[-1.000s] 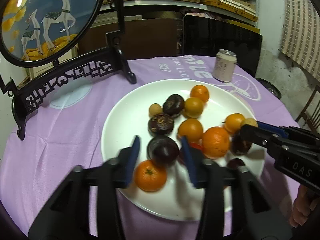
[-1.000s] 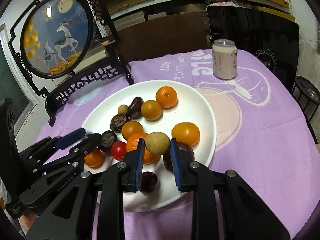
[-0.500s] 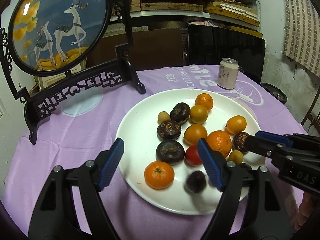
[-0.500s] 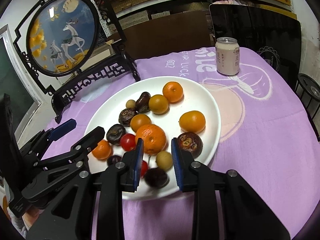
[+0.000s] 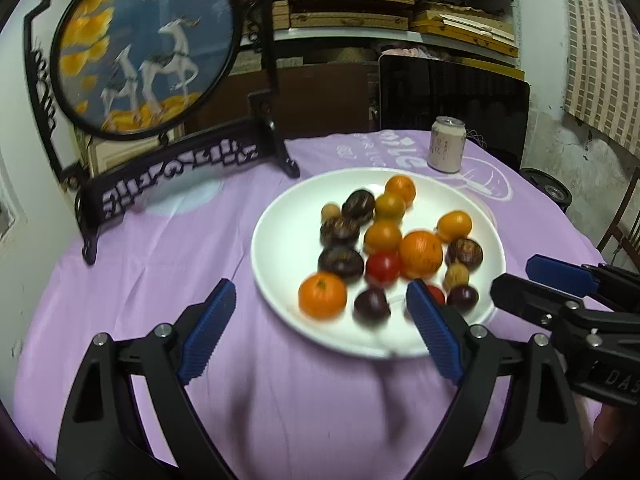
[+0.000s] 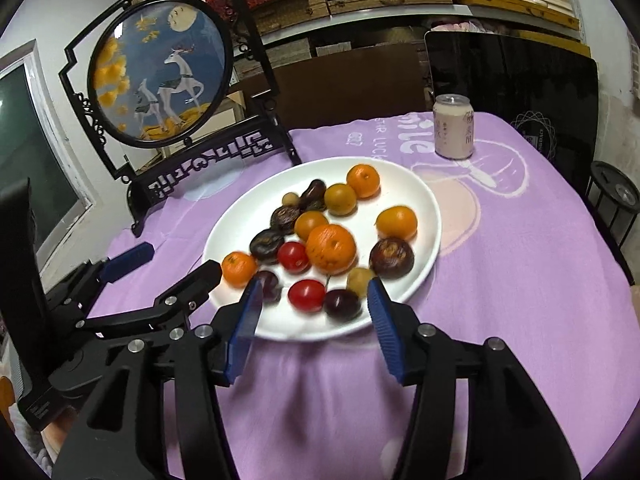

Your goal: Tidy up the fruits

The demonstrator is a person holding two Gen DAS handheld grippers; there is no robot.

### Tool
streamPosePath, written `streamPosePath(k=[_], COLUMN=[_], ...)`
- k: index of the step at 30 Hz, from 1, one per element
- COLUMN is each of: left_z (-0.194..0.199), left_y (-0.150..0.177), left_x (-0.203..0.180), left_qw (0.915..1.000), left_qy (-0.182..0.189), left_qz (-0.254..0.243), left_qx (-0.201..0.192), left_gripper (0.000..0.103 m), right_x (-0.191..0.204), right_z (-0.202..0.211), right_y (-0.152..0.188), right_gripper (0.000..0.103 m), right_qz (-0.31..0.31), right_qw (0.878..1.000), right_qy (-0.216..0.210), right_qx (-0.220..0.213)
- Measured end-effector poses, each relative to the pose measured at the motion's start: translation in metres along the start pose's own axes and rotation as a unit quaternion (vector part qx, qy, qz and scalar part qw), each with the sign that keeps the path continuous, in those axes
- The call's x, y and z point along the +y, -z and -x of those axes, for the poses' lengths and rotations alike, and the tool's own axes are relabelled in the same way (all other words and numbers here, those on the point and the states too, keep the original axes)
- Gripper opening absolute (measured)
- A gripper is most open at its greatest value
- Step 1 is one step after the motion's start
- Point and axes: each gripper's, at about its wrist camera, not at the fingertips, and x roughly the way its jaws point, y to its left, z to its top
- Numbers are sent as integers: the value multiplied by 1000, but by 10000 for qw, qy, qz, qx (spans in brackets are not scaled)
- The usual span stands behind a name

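Note:
A white plate (image 5: 280,240) (image 6: 424,200) on the purple cloth holds several fruits: oranges, dark passion fruits, red tomatoes, dark plums and small tan longans. A big orange (image 5: 421,254) (image 6: 331,248) lies mid-plate. My left gripper (image 5: 320,312) is open wide and empty, hanging over the plate's near edge; it shows in the right wrist view (image 6: 176,260) at the left. My right gripper (image 6: 314,300) is open and empty, just short of the plate's near rim; it shows in the left wrist view (image 5: 532,276) at the right.
A round deer-painting screen on a black stand (image 5: 148,48) (image 6: 160,68) is at the back left. A drink can (image 5: 447,144) (image 6: 454,126) stands behind the plate. A dark chair back (image 6: 512,80) and shelves lie beyond the table.
Both grippers opened and pulled back from the plate. The left let go of a dark plum, the right of a tan longan; both fruits now lie on the plate.

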Motion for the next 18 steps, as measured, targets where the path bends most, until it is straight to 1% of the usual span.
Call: streamPosePath(k=[3,6,7,9,11,12,13,14,16,18], left_z=[9,19,23,30,37,40,45,47,51,54], left_y=[13,24,27,35,41,43,46,48,52,56], left_x=[7,12,14,18,22,24,27,28,29,27], left_qw=[9999,9996,9994,9990,9986,9984,9982,9981,9981,9982], left_qy=[-21,-88,-130,-208,-228,-224,-213,-191,-157,-106], left_qz=[152,265,302,388,467,506,563,584,586,557], left_qx=[60,71,61,47,64,70,67,70,136,200], left_gripper=[90,94,97,99,100,101,101,101,101,101], right_x=[5,9,11,12,13,13,14,14,12,10], right_z=[9,19,21,26,31,32,34,37,44,47], right_y=[12,26,30,40,51,55,59,63,68,71], right_gripper=[57,58,61,66,80,83,91,96,98,98], right_qz=[38,77,80,74,65,74,88,98,78,41], right_qw=[10000,9999,9999,9999,9997,9995,9991,9986,9978,9978], right_qy=[-2,61,75,110,221,296,386,487,585,578], right_qx=[-12,-73,-78,-82,-115,-128,-147,-191,-302,-330])
